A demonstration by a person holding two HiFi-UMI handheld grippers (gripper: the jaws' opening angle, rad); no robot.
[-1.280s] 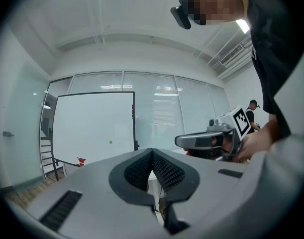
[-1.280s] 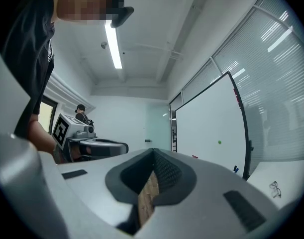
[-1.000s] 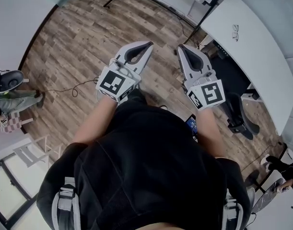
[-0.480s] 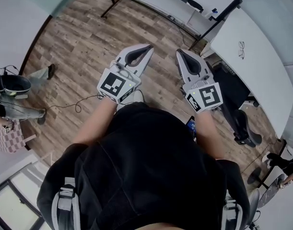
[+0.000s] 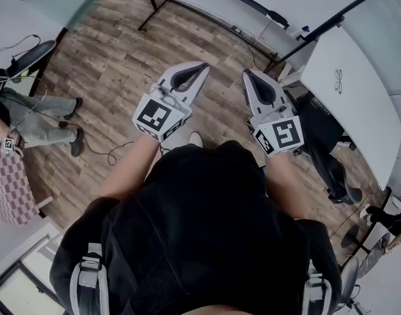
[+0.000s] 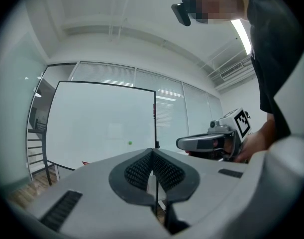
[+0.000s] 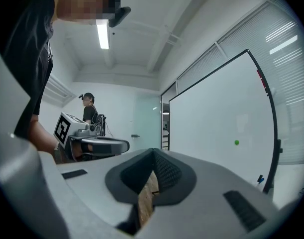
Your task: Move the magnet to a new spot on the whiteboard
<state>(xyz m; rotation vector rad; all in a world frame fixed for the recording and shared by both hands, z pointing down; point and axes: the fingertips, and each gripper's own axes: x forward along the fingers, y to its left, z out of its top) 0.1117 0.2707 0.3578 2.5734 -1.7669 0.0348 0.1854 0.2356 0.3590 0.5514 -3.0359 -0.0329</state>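
Observation:
A small green magnet [image 6: 130, 143] sticks to the lower middle of a black-framed whiteboard [image 6: 99, 123] that stands some way ahead on a stand. The right gripper view shows the same magnet [image 7: 236, 143] on the whiteboard [image 7: 221, 128], off to the right. My left gripper [image 5: 203, 65] and right gripper [image 5: 246, 73] are held side by side in front of my body, above the wooden floor. Both are shut with nothing between their jaws, and both are far from the board. Each gripper camera sees the other gripper: the right gripper [image 6: 206, 142] and the left gripper [image 7: 99, 146].
A white table [image 5: 351, 90] with a pair of glasses [image 5: 338, 81] stands at the right, with a dark office chair [image 5: 328, 156] beside it. A seated person's legs [image 5: 36, 120] and cables lie at the left. Another person [image 7: 89, 111] stands far back.
The head view has shifted forward over the floor, and the whiteboard stand's feet and the table have come nearer. Both grippers keep their place in front of the body, still shut.

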